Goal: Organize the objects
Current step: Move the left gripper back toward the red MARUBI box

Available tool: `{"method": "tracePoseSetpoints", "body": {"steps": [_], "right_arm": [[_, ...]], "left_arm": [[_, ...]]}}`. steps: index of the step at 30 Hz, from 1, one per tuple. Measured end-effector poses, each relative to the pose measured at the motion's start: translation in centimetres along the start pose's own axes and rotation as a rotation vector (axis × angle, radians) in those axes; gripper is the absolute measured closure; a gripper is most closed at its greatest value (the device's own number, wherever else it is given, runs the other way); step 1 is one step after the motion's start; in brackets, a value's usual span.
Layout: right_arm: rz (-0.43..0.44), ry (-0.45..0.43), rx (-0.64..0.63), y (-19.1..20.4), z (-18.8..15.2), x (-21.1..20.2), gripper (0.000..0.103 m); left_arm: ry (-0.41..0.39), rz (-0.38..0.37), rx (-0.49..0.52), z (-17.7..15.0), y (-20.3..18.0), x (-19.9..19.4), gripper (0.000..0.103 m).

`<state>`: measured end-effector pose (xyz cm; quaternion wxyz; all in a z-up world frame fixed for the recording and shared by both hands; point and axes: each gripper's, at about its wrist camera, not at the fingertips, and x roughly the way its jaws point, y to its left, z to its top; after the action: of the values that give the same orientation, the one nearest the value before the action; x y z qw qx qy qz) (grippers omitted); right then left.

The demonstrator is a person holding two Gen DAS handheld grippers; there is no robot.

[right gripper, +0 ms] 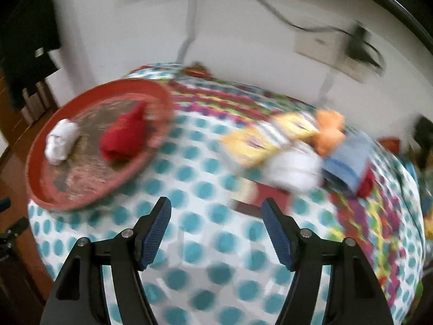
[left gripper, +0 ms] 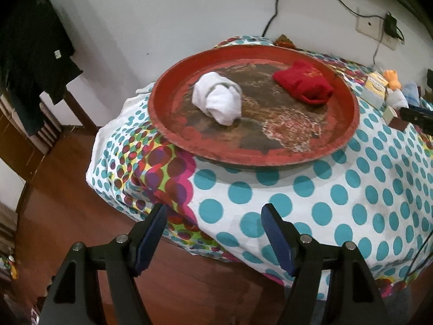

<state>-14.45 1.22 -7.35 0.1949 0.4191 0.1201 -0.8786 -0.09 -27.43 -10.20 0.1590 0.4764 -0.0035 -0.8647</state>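
Socks are lying in the worn round red tray (left gripper: 162, 124) at the worktop's left edge: a rolled white sock (left gripper: 216, 100) and a red sock (left gripper: 303, 84), apart. You are holding both the left claw (left gripper: 213, 216) and right claw (right gripper: 216, 211) wide, gripping nothing, over the dotted cloth (right gripper: 205, 243).

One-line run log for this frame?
left gripper: open, empty | right gripper: open, empty | red tray: white sock roll, red sock roll | pile: unsorted

No legible text; only an unreadable gold mark on the red sock (left gripper: 304, 82).
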Motion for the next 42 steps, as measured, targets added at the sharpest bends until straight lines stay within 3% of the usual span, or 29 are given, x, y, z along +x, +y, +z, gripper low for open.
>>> {"method": "tracePoseSetpoints", "body": {"steps": [10, 19, 29, 42], "right_arm": [[-0.106, 0.005, 0.183, -11.7, -5.5, -1.4, 0.031], [-0.125, -0.002, 0.269, -17.0, -7.9, -1.4, 0.031], [-0.143, -0.004, 0.257, -19.2, -4.4, 2.3, 0.031], [-0.109, 0.033, 0.210, -19.5, 0.9, 9.1, 0.031]], "left_arm": [[-0.026, -0.039, 0.086, -0.7, -5.0, -1.2, 0.029], [-0.026, -0.145, 0.157, -1.5, -10.1, -2.0, 0.029], [-0.009, -0.205, 0.233, -0.5, -14.0, -2.0, 0.029], [0.041, -0.261, 0.242, 3.3, -16.9, 0.0, 0.029]]}}
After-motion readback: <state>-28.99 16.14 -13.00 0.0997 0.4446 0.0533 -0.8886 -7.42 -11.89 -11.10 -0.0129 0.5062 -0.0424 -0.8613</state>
